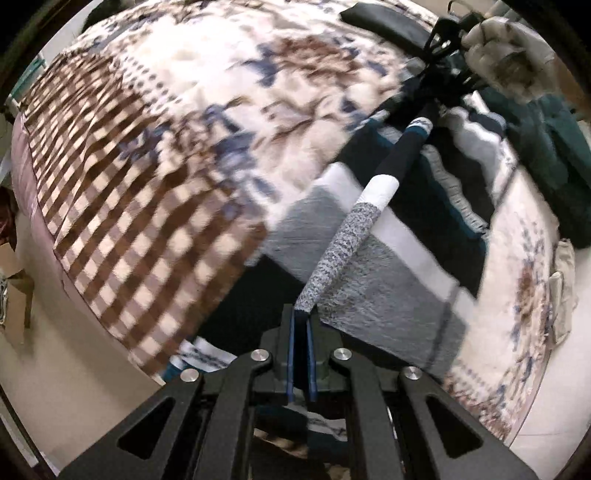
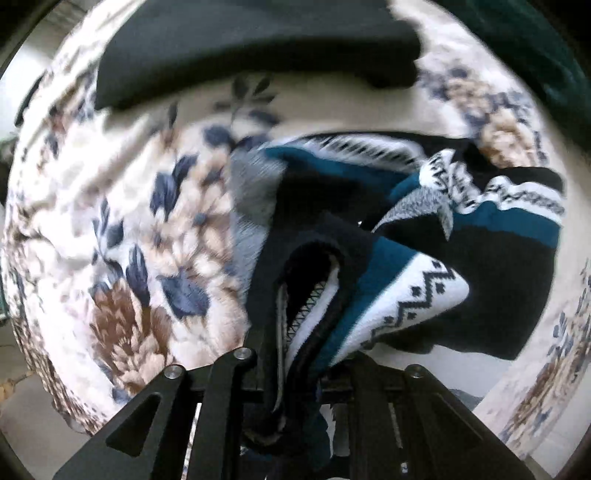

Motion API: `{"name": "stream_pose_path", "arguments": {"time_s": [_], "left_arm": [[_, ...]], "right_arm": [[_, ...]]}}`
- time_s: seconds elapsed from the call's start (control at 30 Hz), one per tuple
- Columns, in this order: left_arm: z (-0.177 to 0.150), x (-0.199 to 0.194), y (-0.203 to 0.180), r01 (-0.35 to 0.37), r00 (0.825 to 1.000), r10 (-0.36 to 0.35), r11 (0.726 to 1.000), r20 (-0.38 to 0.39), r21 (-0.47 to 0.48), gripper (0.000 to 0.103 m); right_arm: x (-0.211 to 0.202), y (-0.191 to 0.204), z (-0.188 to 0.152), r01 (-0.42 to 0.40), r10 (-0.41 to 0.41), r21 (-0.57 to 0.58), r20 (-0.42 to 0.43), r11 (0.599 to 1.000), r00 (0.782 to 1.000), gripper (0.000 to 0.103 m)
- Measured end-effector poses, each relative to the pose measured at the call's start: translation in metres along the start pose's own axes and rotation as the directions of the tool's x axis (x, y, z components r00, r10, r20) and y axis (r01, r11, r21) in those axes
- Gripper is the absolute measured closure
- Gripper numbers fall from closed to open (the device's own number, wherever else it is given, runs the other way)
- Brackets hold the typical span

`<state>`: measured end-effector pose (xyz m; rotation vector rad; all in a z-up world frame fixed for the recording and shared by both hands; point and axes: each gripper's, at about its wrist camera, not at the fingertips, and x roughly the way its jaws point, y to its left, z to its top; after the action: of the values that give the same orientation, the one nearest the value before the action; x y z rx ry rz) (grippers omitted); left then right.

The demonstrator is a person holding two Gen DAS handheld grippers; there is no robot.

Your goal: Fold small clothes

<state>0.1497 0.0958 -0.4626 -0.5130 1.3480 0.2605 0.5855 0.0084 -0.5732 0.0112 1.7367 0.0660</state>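
The left tongs (image 1: 302,321) are pinching the grey cuff of a striped knitted sweater (image 1: 373,199), stretching it toward the right tongs (image 1: 441,35), which are gripping its bunched dark collar (image 2: 314,254), hiding their tips above the floral bed quilt (image 2: 122,206).

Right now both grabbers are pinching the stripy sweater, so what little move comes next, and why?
Probably lower both ends onto the flowery blanket. The left gripper holds the sleeve stretched in the air toward the right gripper, whose jaws are shut on a bunch of the sweater. It needs to lie flat before folding.
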Motion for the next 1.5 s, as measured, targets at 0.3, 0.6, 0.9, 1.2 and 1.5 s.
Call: {"name": "stream_pose_path", "arguments": {"time_s": [0.3,0.6,0.9,1.2,1.5], "left_arm": [[0.005,0.022,0.025,0.041,0.997,-0.038,0.999,-0.071,0.031,0.099],[0.005,0.027,0.031,0.072,0.990,-0.072,0.997,-0.118,-0.007,0.095],[0.122,-0.022,0.011,0.331,0.943,-0.331,0.943,-0.002,-0.043,0.045],[0.328,0.077,-0.141,0.332,0.938,-0.346,0.910,0.014,0.247,0.046],[0.349,0.104,-0.200,0.239,0.950,-0.305,0.855,0.073,0.460,0.099]], "right_arm": [[-0.063,-0.031,0.010,-0.219,0.220,-0.028,0.035,0.975,0.975,0.046],[-0.024,-0.038,0.032,-0.106,0.107,-0.025,0.011,0.994,0.994,0.046],[-0.088,-0.163,-0.012,-0.079,0.066,0.041,0.251,0.996,0.966,0.044],[-0.052,-0.238,-0.008,-0.318,0.242,0.202,0.328,0.926,0.913,0.043],[-0.038,-0.222,-0.009,-0.302,0.223,0.127,0.423,0.945,0.878,0.098]]}}
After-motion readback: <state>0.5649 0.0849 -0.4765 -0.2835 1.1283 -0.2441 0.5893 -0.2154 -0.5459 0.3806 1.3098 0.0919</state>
